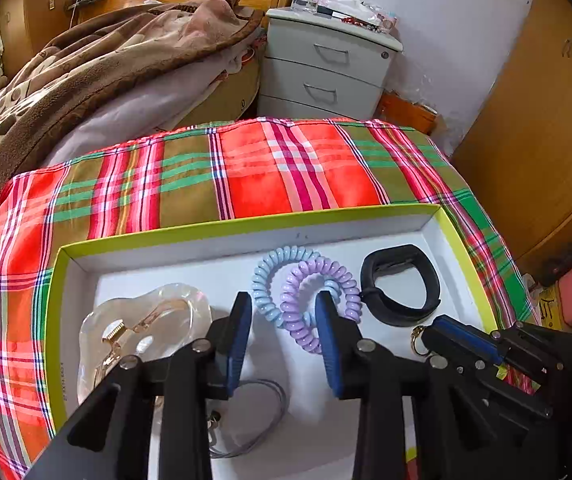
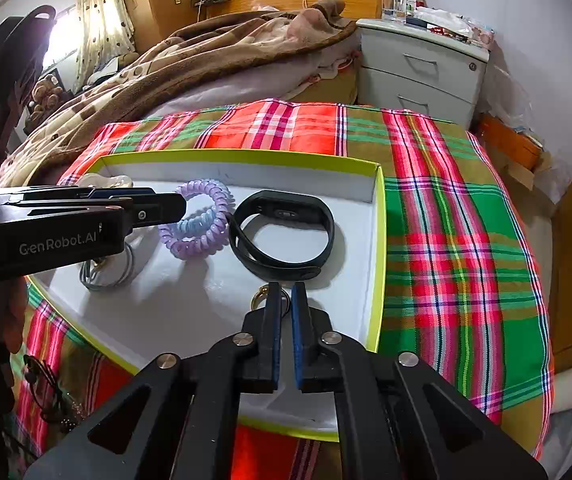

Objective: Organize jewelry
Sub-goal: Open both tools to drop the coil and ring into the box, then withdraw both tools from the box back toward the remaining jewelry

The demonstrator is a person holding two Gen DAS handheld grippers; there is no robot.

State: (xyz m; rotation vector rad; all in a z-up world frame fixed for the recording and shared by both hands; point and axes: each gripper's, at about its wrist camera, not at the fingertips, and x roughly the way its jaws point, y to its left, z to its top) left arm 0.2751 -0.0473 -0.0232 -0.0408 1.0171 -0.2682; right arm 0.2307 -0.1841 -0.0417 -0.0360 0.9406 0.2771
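Bedside tabletop under plaid cloth point(image 1: 253, 176): white lime-rimmed tray point(image 1: 245, 224) being filled.
Right hand-held gripper point(image 2: 284, 292) pinches a small gold ring point(image 2: 259, 295); left hand-held gripper point(image 1: 283, 308) gapes empty over pastel spiral hair ties point(image 1: 306, 280). Next: release gently.

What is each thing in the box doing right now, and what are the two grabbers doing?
Left gripper: open, above the coils.
Right gripper: nearly shut at the gold ring.
Gold ring: lying in the box, partly hidden.
Black band: looped, lying flat.
Purple coil: resting over the blue coil.
Clear hair clip: lying on its side.
Grey cord: coiled.
Box: open.
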